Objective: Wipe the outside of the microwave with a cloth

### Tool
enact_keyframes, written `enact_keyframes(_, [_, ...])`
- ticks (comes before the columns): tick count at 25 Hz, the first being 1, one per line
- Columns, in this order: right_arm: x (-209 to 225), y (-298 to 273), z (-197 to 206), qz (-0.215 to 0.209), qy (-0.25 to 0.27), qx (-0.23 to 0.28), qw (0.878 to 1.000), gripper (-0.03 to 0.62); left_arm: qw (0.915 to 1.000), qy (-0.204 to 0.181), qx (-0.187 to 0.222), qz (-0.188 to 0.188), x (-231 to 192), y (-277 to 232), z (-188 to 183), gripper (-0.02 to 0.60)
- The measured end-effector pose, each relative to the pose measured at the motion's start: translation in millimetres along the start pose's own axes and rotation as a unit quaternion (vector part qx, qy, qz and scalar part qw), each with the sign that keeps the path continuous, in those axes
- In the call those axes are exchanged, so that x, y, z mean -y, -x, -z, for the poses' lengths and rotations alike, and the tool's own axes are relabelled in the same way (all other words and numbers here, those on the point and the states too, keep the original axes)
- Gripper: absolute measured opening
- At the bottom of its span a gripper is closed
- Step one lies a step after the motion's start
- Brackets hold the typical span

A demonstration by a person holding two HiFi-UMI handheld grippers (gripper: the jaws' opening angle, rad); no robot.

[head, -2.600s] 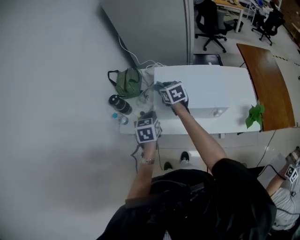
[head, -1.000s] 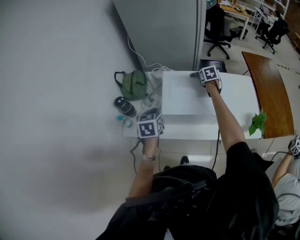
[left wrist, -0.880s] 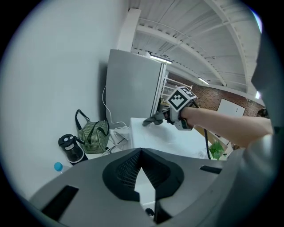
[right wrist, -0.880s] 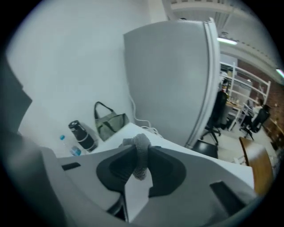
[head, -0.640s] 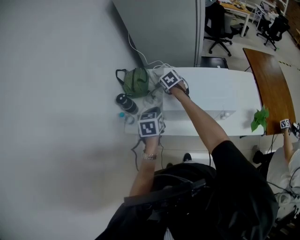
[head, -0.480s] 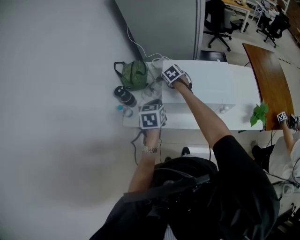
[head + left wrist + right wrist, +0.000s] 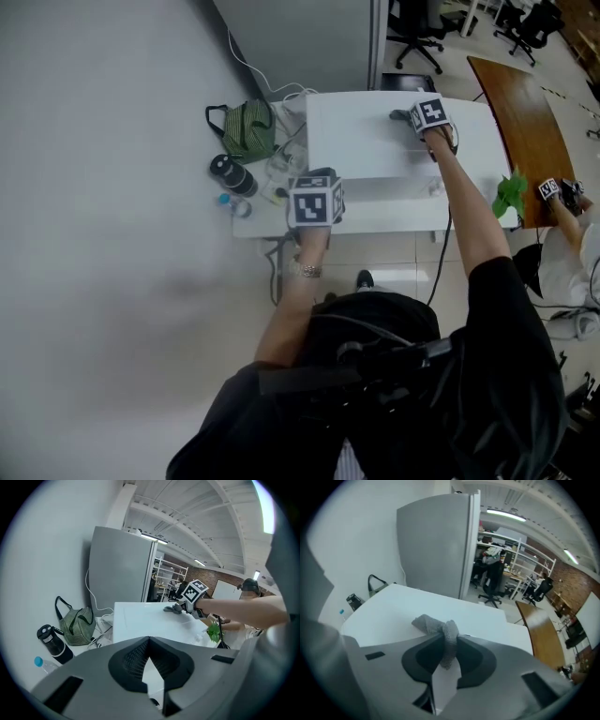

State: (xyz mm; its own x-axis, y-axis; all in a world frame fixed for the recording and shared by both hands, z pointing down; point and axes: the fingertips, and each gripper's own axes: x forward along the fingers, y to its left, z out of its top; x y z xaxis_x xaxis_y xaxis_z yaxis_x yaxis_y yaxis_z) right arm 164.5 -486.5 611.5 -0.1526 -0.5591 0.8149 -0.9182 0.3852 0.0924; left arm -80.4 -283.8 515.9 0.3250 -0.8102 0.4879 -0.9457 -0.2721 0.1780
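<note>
Right gripper (image 7: 449,645) clamped on grey cloth (image 7: 438,626), which lies atop the white microwave (image 7: 361,145). Left gripper (image 7: 149,641): jaws together, empty. Beside the microwave: green bag (image 7: 246,131), black bottle (image 7: 228,174); contents not visible.

A white box-shaped microwave (image 7: 375,141) is being borne on a long white table (image 7: 375,217), before a tall grey metal cabinet (image 7: 300,37). Left of it on the table, a green striped fabric bag (image 7: 246,131) is being kept, a black cylindrical bottle (image 7: 228,174) just before it. A crumpled grey cloth (image 7: 401,116) is being held on the microwave's top, towards its far right, between the right gripper's (image 7: 414,118) jaws. The left gripper (image 7: 314,186) is being held before the microwave's front left corner. A small green leafy plant (image 7: 509,192) is being kept at the table's right end.
</note>
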Motion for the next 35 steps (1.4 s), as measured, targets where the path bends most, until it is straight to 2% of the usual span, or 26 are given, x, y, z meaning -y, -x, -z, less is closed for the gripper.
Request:
enact_keyframes(4, [56,13,32,0.051,-0.026,-0.021,0.998,0.071,0.9998,-0.006,0.0,0.019,13,-5,-3,-0.006])
enact_keyframes(6, [60,13,37,0.063,-0.019,-0.037,0.997,0.071,0.9998,-0.009,0.002,0.02,14,-4,-5,-0.006])
enact_keyframes(8, [42,17,26,0.061,-0.005,-0.035,0.998,0.069,0.9998,-0.009,0.004,0.017,10,-2,-6,-0.006])
enact_keyframes(10, [3,24,3,0.044,0.005,-0.007,0.999,0.069,0.9999,-0.007,0.004,0.013,4,-1,-5,-0.006])
enact_keyframes(12, [-53,30,-27,0.016,0.026,0.029,0.999,0.069,1.0,-0.006,0.005,0.006,-3,2,-4,-0.006])
enact_keyframes(14, [-134,37,-58,-0.052,0.058,0.074,0.994,0.069,1.0,-0.005,0.006,-0.003,-9,7,-3,-0.006])
enact_keyframes(16, [-218,43,-83,-0.126,0.097,0.113,0.981,0.07,0.9999,-0.003,0.007,-0.012,-15,14,-3,-0.006])
enact_keyframes(17, [-251,43,-83,-0.148,0.112,0.105,0.977,0.069,0.9998,-0.002,0.008,-0.018,-19,17,-3,-0.006])
enact_keyframes(19, [-292,33,-59,-0.154,0.133,0.04,0.978,0.069,0.9995,0.0,0.009,-0.03,-27,23,-2,-0.006])
enact_keyframes(22, [-317,19,-40,-0.145,0.168,0.016,0.975,0.069,0.999,0.003,0.01,-0.043,-37,32,2,-0.006])
enact_keyframes(24, [-306,13,-36,-0.132,0.171,0.033,0.976,0.071,0.9988,0.005,0.011,-0.048,-39,37,4,-0.006])
enact_keyframes(27, [-278,5,-34,-0.164,0.126,0.057,0.977,0.071,0.9989,0.004,0.008,-0.047,-38,38,8,-0.006])
enact_keyframes(28, [-254,5,-34,-0.144,0.122,0.059,0.98,0.071,0.999,0.004,0.006,-0.043,-36,36,9,-0.006])
enact_keyframes(30, [-180,7,-36,-0.057,0.121,0.075,0.988,0.071,0.9994,0.004,0.003,-0.033,-29,32,11,-0.006])
enact_keyframes(31, [-145,9,-30,-0.033,0.106,0.076,0.991,0.071,0.9996,0.003,0.001,-0.026,-24,30,13,-0.006])
enact_keyframes(34, [-69,15,19,-0.048,0.014,0.03,0.998,0.071,1.0,-0.002,0.001,-0.007,-6,23,13,-0.006])
enact_keyframes(35, [-37,21,34,-0.029,-0.005,0.017,0.999,0.071,1.0,-0.003,0.0,-0.003,-1,21,13,-0.006])
